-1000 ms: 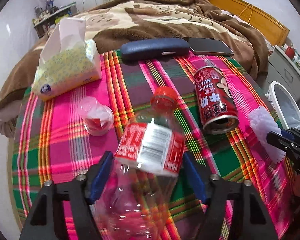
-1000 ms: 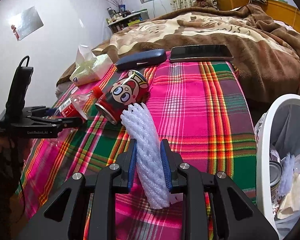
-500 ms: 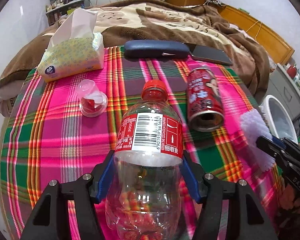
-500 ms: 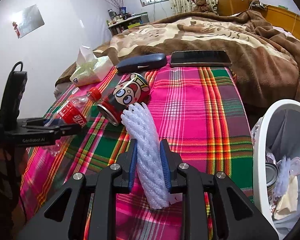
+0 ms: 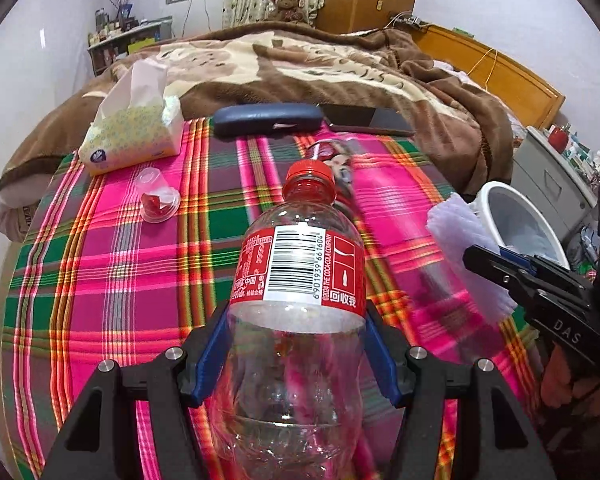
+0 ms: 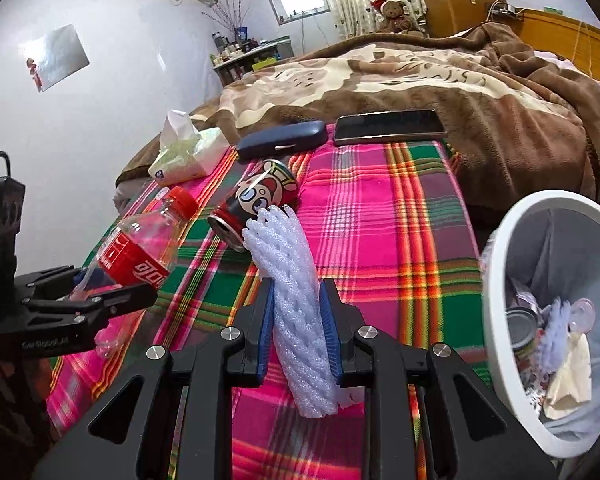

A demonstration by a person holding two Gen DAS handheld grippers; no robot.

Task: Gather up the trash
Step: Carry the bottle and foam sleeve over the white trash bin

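Left-wrist view, item one: a clear plastic bottle (image 5: pixel 298 308) with a red cap and red barcode label, empty as far as we can tell, standing upright at lower centre of the frame, clamped at its waist between the blue pads of our left gripper (image 5: pixel 296 354), whose jaws have just closed a little further onto it. Item two, right-wrist view: a white foam net sleeve (image 6: pixel 294 300), ribbed and soft, squeezed at mid-length by our right gripper (image 6: pixel 296 334), its jaws narrow, at centre of the frame. Item three: a red drink can (image 6: pixel 256 204) with a cartoon face, lying on its side on the plaid cloth (image 6: pixel 380 232), just behind the sleeve, uncollected. Item four: a small clear cup (image 5: pixel 156 198) holding a red scrap, at middle left of the left-wrist view, also uncollected. Receptacle: a white bin (image 6: pixel 496 320) at the right edge, already holding a tin, another foam net and paper. We judge the task partly done: two pieces in hand and not yet dropped, two left on the cloth. Not trash, we judge: tissue pack (image 5: pixel 132 136), blue case (image 5: pixel 266 120), phone (image 6: pixel 390 126).
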